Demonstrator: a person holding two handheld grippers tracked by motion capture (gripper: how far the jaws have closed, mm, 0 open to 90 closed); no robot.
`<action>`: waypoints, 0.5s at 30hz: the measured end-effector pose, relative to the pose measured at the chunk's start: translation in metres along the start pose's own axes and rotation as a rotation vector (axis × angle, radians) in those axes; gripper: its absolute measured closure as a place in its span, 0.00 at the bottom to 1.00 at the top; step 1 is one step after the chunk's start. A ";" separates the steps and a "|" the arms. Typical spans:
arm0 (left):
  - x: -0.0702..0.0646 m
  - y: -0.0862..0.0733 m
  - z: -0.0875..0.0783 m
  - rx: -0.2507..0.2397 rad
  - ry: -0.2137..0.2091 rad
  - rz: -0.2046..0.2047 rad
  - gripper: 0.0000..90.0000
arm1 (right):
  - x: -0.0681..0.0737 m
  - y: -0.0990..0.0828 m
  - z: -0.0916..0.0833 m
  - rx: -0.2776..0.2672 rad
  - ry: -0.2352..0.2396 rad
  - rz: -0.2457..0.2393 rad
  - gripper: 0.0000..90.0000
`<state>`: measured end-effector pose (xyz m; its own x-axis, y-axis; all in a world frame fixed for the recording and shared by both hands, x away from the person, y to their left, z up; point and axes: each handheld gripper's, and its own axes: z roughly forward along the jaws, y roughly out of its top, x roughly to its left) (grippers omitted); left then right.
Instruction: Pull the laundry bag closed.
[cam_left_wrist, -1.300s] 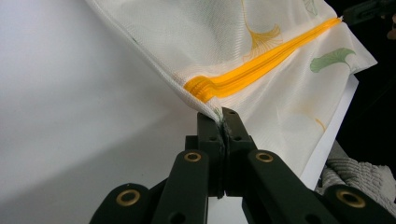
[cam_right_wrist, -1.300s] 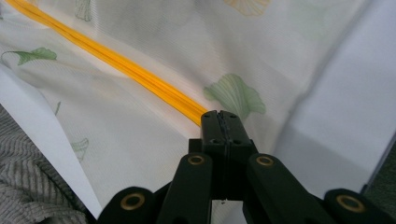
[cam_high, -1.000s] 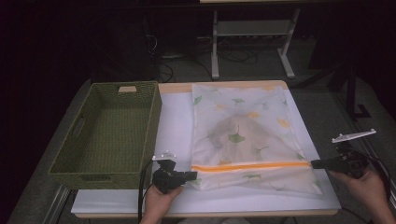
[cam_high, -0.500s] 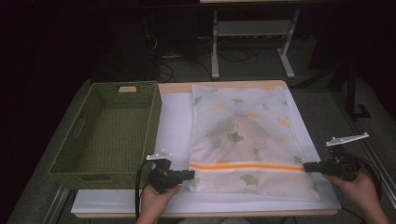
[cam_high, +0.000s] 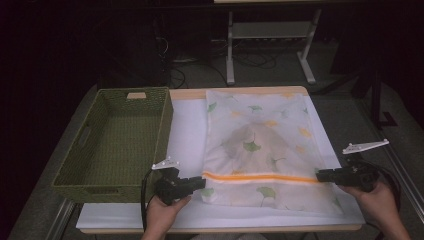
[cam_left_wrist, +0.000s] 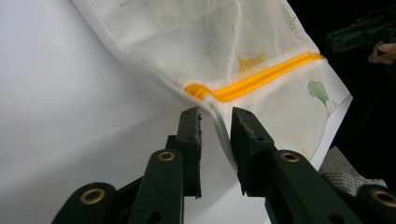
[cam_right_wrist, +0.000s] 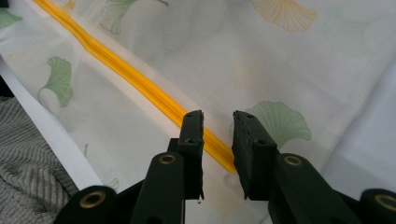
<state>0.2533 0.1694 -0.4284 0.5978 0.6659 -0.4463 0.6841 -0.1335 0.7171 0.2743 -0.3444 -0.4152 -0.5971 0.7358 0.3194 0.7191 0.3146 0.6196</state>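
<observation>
Soft, light mesh laundry bag (cam_high: 260, 145) lies flat on the worktop (cam_high: 187, 132) right of the green basket (cam_high: 117, 142), both hand-held grippers, left (cam_high: 200, 183) and right (cam_high: 320, 175), just opening, spread off its orange zipper (cam_high: 260, 177) ends; regrip there, fabric likely sags.

High view dim, black from 9 through 3 o'clock; gripper views bright, evenly lit, jaws softly blurred.
</observation>
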 end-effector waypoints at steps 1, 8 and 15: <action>0.000 0.001 -0.001 -0.006 0.002 -0.001 0.80 | 0.001 0.001 -0.001 -0.003 -0.002 -0.004 0.79; -0.002 0.003 -0.004 -0.006 0.010 0.009 0.77 | 0.009 0.006 -0.001 -0.012 0.003 -0.025 0.77; -0.005 0.004 -0.003 -0.003 0.021 0.031 0.74 | 0.017 0.010 0.000 -0.019 0.012 -0.051 0.74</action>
<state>0.2521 0.1675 -0.4220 0.6094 0.6770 -0.4128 0.6645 -0.1519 0.7317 0.2717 -0.3282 -0.4035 -0.6368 0.7121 0.2956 0.6812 0.3400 0.6484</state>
